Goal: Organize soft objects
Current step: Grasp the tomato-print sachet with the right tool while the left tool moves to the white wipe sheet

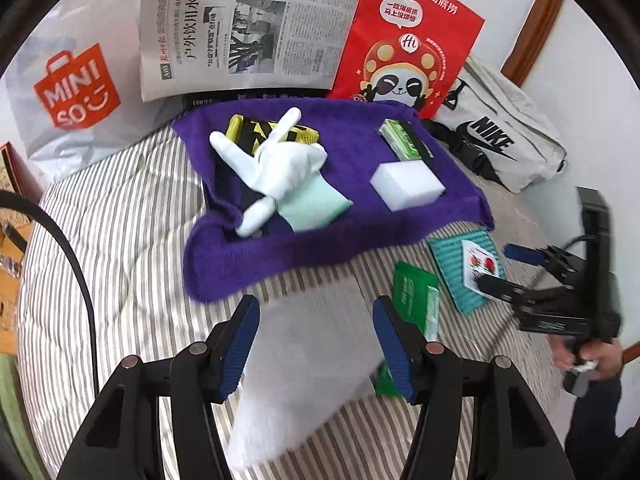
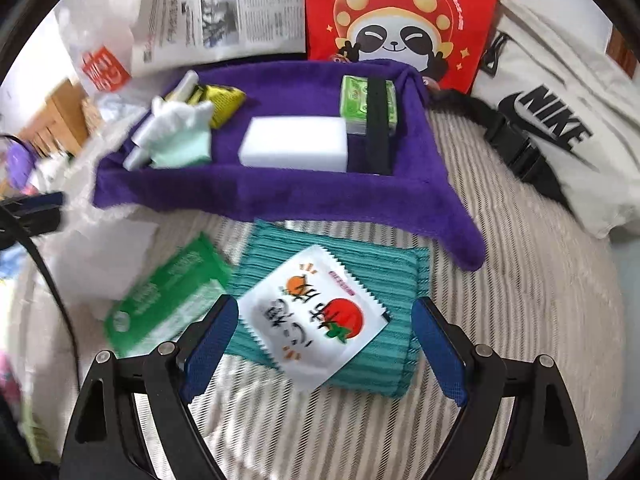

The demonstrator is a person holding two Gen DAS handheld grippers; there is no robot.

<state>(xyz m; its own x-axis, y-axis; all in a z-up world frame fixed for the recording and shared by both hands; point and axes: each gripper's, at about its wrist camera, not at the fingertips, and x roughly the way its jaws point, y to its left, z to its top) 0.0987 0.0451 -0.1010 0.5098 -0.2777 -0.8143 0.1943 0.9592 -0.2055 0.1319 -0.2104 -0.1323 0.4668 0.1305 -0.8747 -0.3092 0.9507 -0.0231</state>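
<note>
Bedspread [image 1: 120,240], striped, carries everything. Far left at the back, white MINISO bag [image 1: 76,92], then newspaper [image 1: 248,28] propped upright, red panda bag [image 1: 408,40], grey Nike bag [image 1: 504,136] on the right.

Purple towel [image 1: 320,232] is draped over a tray-like base mid-bed. On it, left to right: yellow-black pouch [image 1: 240,128] under a white glove [image 1: 272,164] with a mint cuff, white sponge block [image 1: 406,186], green tissue pack [image 1: 400,140] at the back right with a black strap across it.

Left tongs [image 1: 316,344] spread wide, blue pads [image 1: 240,344] either side of a white cloth [image 1: 304,360] lying on the bedspread in front of the towel; pads look just beside the cloth's edges, cannot tell if touching. View is motion-blurred there.

Right of the cloth, green wipes packet [image 2: 168,300], flat on the bed, partly beside the cloth. Next, teal ribbed cloth [image 2: 360,276], folded, its back edge tucked near the towel's front hem. White snack sachet [image 2: 316,312] with tomato print lies on top of the teal cloth, tilted.

Right tongs [image 2: 324,344] spread wide, hovering with the sachet and teal cloth between the pads, not pinching anything. Person's right hand [image 1: 592,360] grips that handle at the far right.
</note>
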